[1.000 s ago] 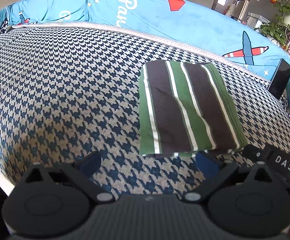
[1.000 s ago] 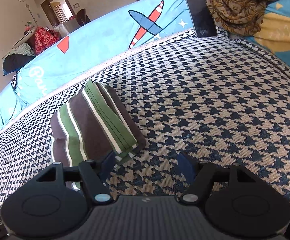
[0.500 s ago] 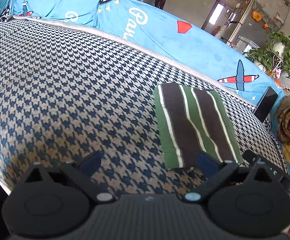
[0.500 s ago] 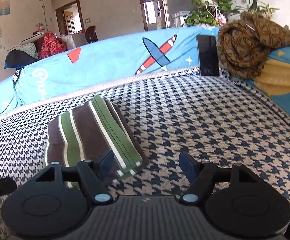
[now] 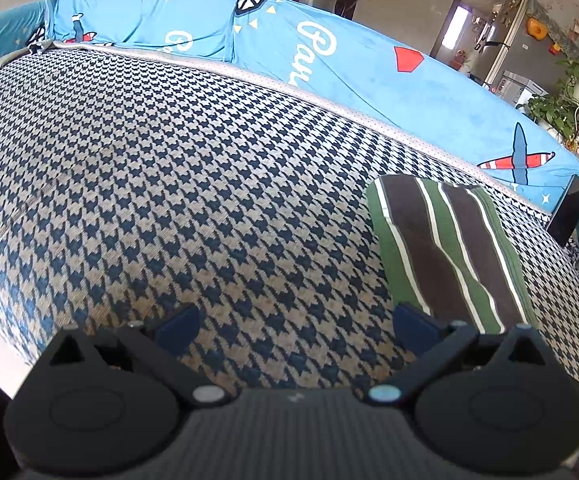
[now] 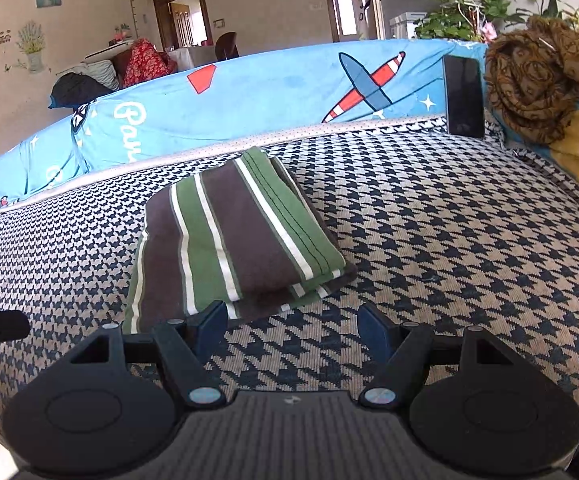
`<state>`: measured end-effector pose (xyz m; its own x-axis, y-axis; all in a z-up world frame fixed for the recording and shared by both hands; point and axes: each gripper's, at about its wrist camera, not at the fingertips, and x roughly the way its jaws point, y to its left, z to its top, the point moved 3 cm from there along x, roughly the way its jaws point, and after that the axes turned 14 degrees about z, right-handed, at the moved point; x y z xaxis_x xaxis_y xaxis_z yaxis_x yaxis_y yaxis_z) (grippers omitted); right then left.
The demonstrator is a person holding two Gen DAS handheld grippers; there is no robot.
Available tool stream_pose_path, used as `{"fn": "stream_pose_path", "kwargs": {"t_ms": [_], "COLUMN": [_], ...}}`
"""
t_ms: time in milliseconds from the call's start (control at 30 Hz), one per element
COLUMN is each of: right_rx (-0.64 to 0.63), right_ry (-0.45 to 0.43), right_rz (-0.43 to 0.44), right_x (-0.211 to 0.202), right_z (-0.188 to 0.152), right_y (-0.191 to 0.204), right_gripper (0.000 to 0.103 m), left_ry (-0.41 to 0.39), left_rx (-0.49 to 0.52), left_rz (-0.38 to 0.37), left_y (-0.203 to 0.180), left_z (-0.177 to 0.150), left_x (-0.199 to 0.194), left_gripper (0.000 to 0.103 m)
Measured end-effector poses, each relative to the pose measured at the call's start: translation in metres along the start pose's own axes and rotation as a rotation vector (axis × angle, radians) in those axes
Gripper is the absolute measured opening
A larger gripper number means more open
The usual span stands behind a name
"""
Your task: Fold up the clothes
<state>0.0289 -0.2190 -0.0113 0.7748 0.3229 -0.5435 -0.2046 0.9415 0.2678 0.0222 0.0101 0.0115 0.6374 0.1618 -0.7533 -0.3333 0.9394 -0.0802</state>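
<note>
Houndstooth bedcover (image 5: 209,184) fills the left-wrist view, where the left gripper (image 5: 293,320) gapes empty beside the folded striped garment (image 5: 445,248), apparently finished with it. From the right wrist, the right gripper (image 6: 291,324) likewise stands open, the garment (image 6: 233,236) lying flat just ahead.

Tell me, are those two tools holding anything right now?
Nothing. The left tool and right tool are open, clear of the folded cloth.

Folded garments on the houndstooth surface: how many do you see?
1: the striped green-and-brown garment lies folded near the blue backrest. A crumpled brown cloth sits off the surface, far right; more may be out of view.
</note>
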Motion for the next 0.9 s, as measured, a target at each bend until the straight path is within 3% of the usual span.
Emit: {"fn": "stream_pose_path", "kwargs": {"t_ms": [100, 267, 400, 500, 600, 800, 900], "right_rx": [-0.075, -0.187, -0.153, -0.018, 0.049, 0.129, 0.153], "right_ry": [0.033, 0.006, -0.017, 0.072, 0.082, 0.012, -0.044], "right_rz": [0.092, 0.237, 0.264, 0.201, 0.144, 0.115, 0.142], "right_x": [-0.006, -0.012, -0.006, -0.003, -0.020, -0.074, -0.102], "right_z": [0.014, 0.063, 0.073, 0.070, 0.068, 0.065, 0.065], "right_y": [-0.014, -0.039, -0.054, -0.074, -0.096, -0.105, -0.098], "right_gripper": [0.071, 0.071, 0.071, 0.071, 0.070, 0.070, 0.071], "left_ry": [-0.005, 0.001, -0.034, 0.028, 0.029, 0.042, 0.041], "left_rx": [0.036, 0.059, 0.140, 0.121, 0.105, 0.073, 0.048], "left_rz": [-0.025, -0.049, -0.042, -0.013, 0.028, 0.010, -0.049], "left_y": [-0.017, -0.053, -0.082, -0.081, -0.067, -0.053, -0.051], "left_z": [0.016, 0.040, 0.052, 0.049, 0.035, 0.008, -0.007], "left_x": [0.019, 0.055, 0.061, 0.057, 0.040, 0.007, -0.011], "left_gripper": [0.103, 0.103, 0.103, 0.103, 0.103, 0.103, 0.103]}}
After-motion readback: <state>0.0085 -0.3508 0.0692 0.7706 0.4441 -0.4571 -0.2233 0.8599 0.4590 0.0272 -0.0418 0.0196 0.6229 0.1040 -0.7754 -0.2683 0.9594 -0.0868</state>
